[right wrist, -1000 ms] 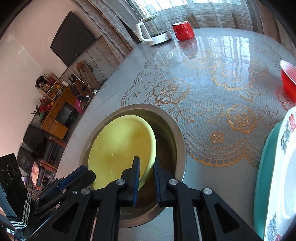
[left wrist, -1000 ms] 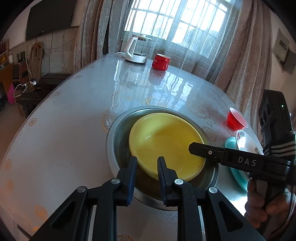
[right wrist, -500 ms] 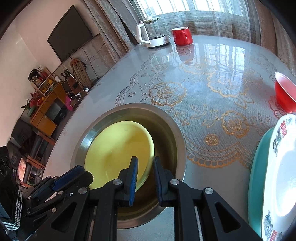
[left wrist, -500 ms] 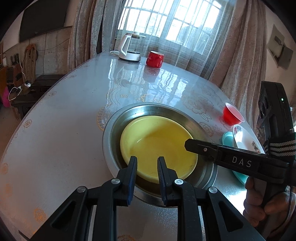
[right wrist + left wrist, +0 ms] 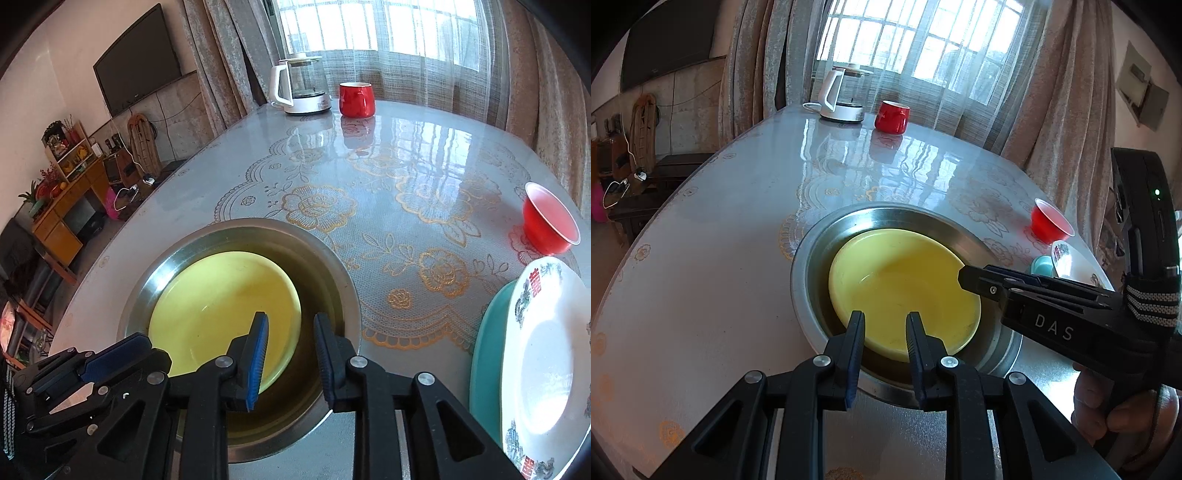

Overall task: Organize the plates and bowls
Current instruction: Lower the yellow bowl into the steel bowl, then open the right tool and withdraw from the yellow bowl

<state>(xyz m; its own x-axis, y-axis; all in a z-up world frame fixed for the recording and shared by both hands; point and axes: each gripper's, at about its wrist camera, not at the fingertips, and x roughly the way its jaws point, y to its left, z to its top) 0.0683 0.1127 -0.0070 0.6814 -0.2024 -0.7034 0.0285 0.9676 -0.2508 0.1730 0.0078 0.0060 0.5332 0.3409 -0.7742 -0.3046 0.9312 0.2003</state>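
Note:
A yellow bowl (image 5: pixel 905 288) lies inside a large steel basin (image 5: pixel 820 240) on the table; both also show in the right wrist view, the bowl (image 5: pixel 221 306) and the basin (image 5: pixel 332 266). My left gripper (image 5: pixel 884 332) is open and empty over the bowl's near rim. My right gripper (image 5: pixel 290 339) is open and empty above the bowl's right edge; it also shows in the left wrist view (image 5: pixel 964 275). A white patterned plate (image 5: pixel 543 362) rests on a teal plate (image 5: pixel 487 339) at the right.
A small red bowl (image 5: pixel 548 221) stands right of the basin. A red mug (image 5: pixel 356 99) and a white kettle (image 5: pixel 301 90) stand at the table's far edge by the curtained window. The table's left edge curves beside the basin.
The yellow bowl went from tilted and held by the right gripper to lying flat in the basin. The right gripper opened and lifted off it. The left gripper stayed open.

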